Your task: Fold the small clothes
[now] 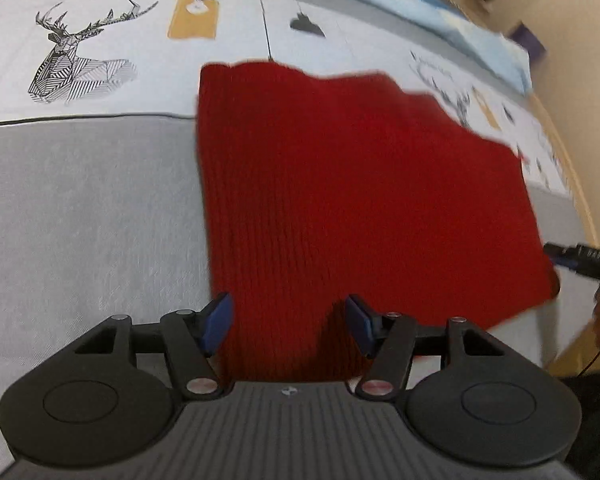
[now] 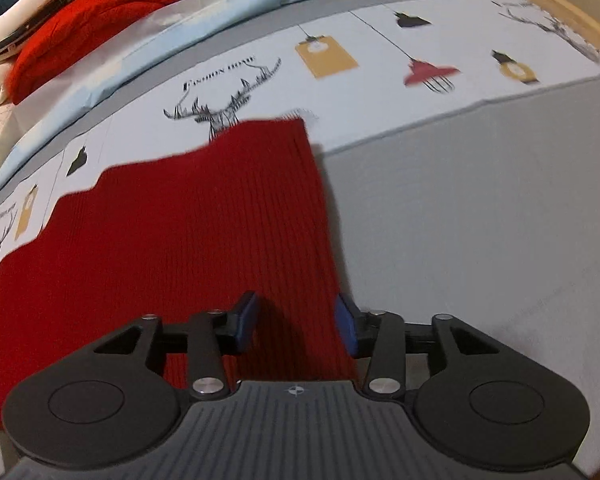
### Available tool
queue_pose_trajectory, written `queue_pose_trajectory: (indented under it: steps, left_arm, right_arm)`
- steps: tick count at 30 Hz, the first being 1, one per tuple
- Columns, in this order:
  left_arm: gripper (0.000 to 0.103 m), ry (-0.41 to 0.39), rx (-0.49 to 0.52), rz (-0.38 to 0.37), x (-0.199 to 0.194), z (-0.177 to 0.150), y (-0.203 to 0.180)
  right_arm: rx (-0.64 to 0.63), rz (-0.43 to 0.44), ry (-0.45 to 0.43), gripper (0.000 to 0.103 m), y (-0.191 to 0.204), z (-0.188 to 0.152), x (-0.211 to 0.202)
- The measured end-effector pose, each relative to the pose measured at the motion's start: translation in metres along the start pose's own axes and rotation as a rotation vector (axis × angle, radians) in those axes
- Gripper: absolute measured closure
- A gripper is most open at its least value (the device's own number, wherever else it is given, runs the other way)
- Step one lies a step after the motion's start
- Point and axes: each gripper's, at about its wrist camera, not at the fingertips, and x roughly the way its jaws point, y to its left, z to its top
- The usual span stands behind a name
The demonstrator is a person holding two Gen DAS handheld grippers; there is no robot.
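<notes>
Hidden and unclear parts around both grippers

The near edge of the red knit cloth (image 1: pixel 340 200) is hidden under the body of the left gripper (image 1: pixel 288 322), and its far edge is blurred. To the right of this gripper, the right gripper (image 1: pixel 580 258) is cut off by the picture's edge. Far left beyond the right gripper (image 2: pixel 296 322), a pile of clothes (image 2: pixel 88 12) is cut off too.
</notes>
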Motion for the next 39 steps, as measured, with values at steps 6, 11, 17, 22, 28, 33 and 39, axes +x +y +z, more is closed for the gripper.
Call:
queue_pose_trajectory:
  steps: [6,11,17,22,28,33,39]
  left_arm:
    - [0.088,0.021,-0.039,0.03,-0.01,-0.021,0.015]
    - [0.09,-0.083,-0.067,0.028,-0.04,-0.029,0.007]
    - [0.087,-0.057,-0.12,0.119,-0.03,-0.034,0.003]
    - [0.082,-0.158,-0.056,0.163,-0.048,-0.044,-0.019]
    - [0.082,-0.192,-0.005,0.186,-0.042,-0.052,-0.044]
    - [0.082,-0.075,-0.007,0.252,-0.004,-0.046,-0.04]
    - [0.082,-0.141,-0.041,0.229,-0.022,-0.05,-0.041]
  right_arm:
    - [0.022,0.045,0.12,0.057,-0.017,-0.032,-0.013]
    - [-0.011,0.071,0.045,0.089,-0.017,-0.04,-0.036]
    - [0.03,0.069,-0.047,0.088,-0.02,-0.046,-0.06]
    - [-0.066,-0.073,0.011,0.075,-0.011,-0.051,-0.046]
    - [-0.165,-0.039,-0.155,0.068,0.004,-0.055,-0.072]
    - [-0.223,-0.057,-0.066,0.068,0.011,-0.061,-0.048]
    - [-0.251,-0.132,-0.04,0.068,0.019,-0.066,-0.04]
